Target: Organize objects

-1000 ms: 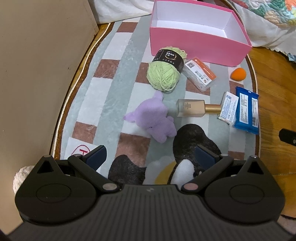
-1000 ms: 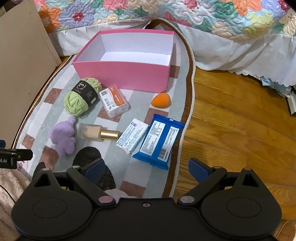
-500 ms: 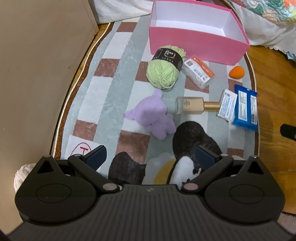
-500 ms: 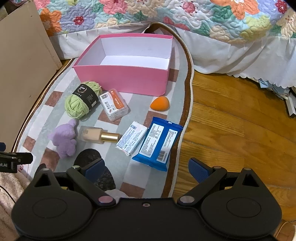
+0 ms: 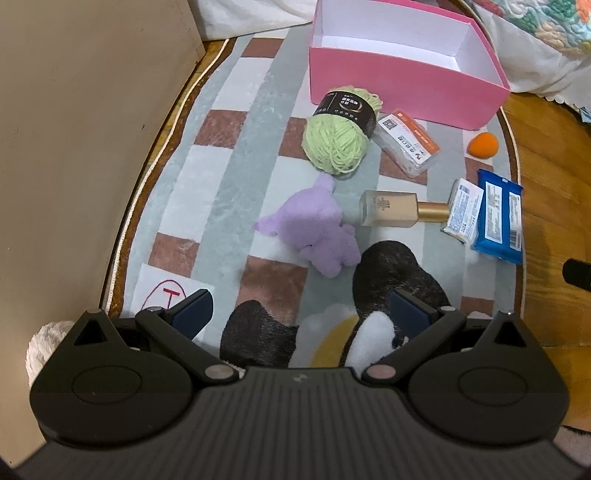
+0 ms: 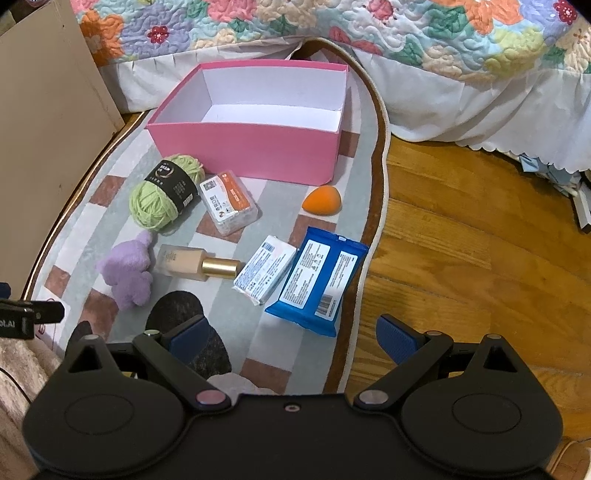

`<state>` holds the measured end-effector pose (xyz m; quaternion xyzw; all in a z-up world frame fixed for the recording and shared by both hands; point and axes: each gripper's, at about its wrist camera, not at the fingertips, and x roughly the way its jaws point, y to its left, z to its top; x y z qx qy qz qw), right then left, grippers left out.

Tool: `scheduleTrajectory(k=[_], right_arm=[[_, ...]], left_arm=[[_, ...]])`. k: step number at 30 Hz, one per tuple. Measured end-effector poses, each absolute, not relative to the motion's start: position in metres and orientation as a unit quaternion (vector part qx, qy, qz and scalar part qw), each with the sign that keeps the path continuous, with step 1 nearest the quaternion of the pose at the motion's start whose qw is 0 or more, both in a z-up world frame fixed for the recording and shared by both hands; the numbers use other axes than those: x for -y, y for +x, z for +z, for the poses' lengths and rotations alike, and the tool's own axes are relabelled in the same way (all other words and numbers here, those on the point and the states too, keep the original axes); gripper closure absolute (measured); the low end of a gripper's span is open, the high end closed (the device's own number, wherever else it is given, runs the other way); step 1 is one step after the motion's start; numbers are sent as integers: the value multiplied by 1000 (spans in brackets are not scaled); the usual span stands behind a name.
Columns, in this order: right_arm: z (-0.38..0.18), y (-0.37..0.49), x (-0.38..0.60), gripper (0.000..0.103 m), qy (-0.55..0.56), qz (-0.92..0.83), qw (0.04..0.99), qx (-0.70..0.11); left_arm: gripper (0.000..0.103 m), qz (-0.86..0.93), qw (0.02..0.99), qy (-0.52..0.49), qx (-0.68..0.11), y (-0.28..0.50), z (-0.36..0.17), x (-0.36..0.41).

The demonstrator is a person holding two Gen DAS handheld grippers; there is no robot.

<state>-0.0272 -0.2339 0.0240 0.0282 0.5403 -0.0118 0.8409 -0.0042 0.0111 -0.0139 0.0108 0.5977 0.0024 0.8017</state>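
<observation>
1. Here, at far left, a beige panel (image 5: pixel 74 147) runs off the frame in both views; its top and what it belongs to cannot be made out. It borders the rug (image 5: pixel 236 155) along that whole edge, leaving only a thin strip of floor.
2. A paper slip (image 5: pixel 162 291) with a red mark lies at the rug's near-left corner, partly behind the left claw (image 5: pixel 301 314), which is spread wide and holds nothing.
3. The yarn (image 6: pixel 162 199) sits just before the pink box (image 6: pixel 255 147); its label text is too small to read. The plush (image 6: pixel 127 273) lies nearer, its face turned away.
4. The clear case (image 6: pixel 229 206) touches the yarn; the bottle (image 6: pixel 195 263) lies on its side, cap toward the white packet (image 6: pixel 264 275).
5. The box stands at the rug's far end, open on top; the floor of it that shows is bare, and its near wall hides the rest.
6. The sponge (image 6: pixel 321 199) sits apart, with bare rug around it.
7. The blue pack (image 6: pixel 319 282) touches the white packet and reaches the rug's right edge.
8. The right claw (image 6: pixel 293 341) is spread wide, holding nothing, above that edge.
9. Bare wooden floor (image 6: pixel 461 258) lies right of the rug, bounded at the back by the bed's quilt (image 6: pixel 369 29) and skirt; items at far right are cut off.
</observation>
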Motion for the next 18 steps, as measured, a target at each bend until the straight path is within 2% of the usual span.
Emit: scheduleTrajectory(k=[18], right_arm=[[20, -27, 234, 4, 26, -12, 839, -544]], left_arm=[[0, -5, 801, 6, -599, -5, -12, -9]])
